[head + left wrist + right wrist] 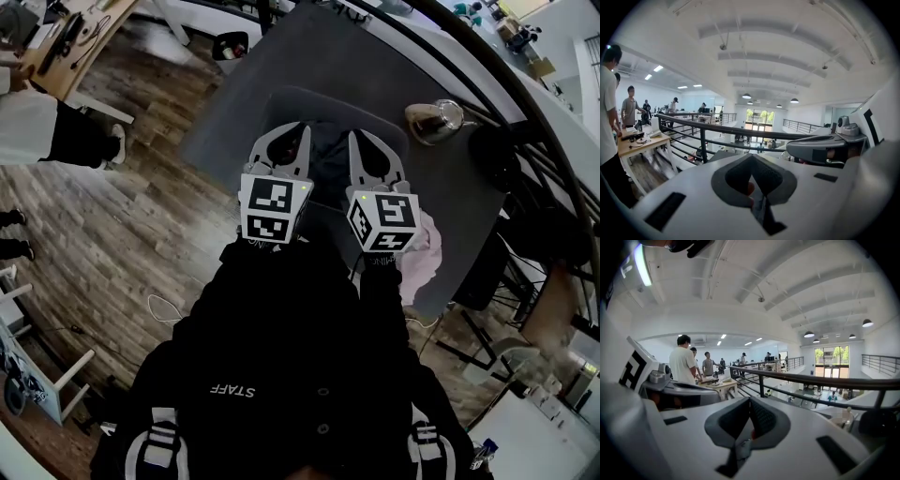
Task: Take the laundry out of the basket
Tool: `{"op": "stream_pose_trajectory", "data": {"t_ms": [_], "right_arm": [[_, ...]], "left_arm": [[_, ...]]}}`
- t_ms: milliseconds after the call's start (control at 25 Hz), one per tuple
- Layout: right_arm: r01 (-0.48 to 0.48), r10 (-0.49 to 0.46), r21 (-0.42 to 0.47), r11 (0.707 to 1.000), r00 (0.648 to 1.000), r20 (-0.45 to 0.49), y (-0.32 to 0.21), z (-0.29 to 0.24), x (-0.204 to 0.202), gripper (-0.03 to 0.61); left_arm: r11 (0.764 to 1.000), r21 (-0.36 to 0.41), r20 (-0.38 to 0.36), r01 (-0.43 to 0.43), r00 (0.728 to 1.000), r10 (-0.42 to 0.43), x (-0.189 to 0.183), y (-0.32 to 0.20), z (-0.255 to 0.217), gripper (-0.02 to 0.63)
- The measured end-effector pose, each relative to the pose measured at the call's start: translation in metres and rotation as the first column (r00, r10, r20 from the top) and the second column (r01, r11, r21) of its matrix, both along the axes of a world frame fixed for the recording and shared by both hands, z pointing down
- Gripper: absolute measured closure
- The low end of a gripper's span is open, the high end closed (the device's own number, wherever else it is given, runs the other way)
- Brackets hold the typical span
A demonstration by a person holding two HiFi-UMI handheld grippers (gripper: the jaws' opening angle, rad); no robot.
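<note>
A dark grey laundry basket (pixel 281 101) stands on the dark grey table (pixel 234 84) in the head view, with dark laundry (pixel 328 159) inside it. A pink cloth (pixel 419 251) lies on the table to the basket's right. My left gripper (pixel 289 131) and right gripper (pixel 361 139) hang side by side above the basket, pointing away from me. The left gripper (pixel 752 161) has its jaws together with nothing between them, and so has the right gripper (pixel 750 401). Neither gripper view shows the basket.
A glass jar (pixel 436 120) stands at the table's far right, next to a black object (pixel 497 155). A black railing (pixel 539 122) runs behind the table. People stand at a wooden desk (pixel 66 47) at the left, on wooden flooring (pixel 122 234).
</note>
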State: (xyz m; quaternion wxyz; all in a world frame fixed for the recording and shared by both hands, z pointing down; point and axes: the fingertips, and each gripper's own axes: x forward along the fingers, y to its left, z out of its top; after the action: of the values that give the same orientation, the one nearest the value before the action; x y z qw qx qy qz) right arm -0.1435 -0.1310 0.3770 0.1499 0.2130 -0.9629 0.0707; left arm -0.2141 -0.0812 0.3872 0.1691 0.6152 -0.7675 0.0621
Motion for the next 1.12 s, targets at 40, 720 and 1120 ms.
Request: {"op": "stream_pose_trajectory", "data": {"t_ms": [40, 720, 1120], "right_arm": [[0.007, -0.007, -0.014, 1.0, 1.0, -0.027, -0.002, 0.01, 0.0, 0.563], [0.035, -0.148, -0.279, 0.96, 0.905, -0.398, -0.031, 0.21, -0.016, 0.409], [0.003, -0.196, -0.367, 0.93, 0.849, -0.49, -0.043, 0.278, -0.007, 0.185]], "left_arm": [[1.0, -0.024, -0.008, 0.002, 1.0, -0.002, -0.002, 0.001, 0.009, 0.614], [0.949, -0.307, -0.21, -0.067, 0.978, 0.001, -0.024, -0.04, 0.149, 0.614], [0.92, -0.38, -0.269, -0.096, 0.963, -0.01, -0.023, -0.055, 0.202, 0.614]]}}
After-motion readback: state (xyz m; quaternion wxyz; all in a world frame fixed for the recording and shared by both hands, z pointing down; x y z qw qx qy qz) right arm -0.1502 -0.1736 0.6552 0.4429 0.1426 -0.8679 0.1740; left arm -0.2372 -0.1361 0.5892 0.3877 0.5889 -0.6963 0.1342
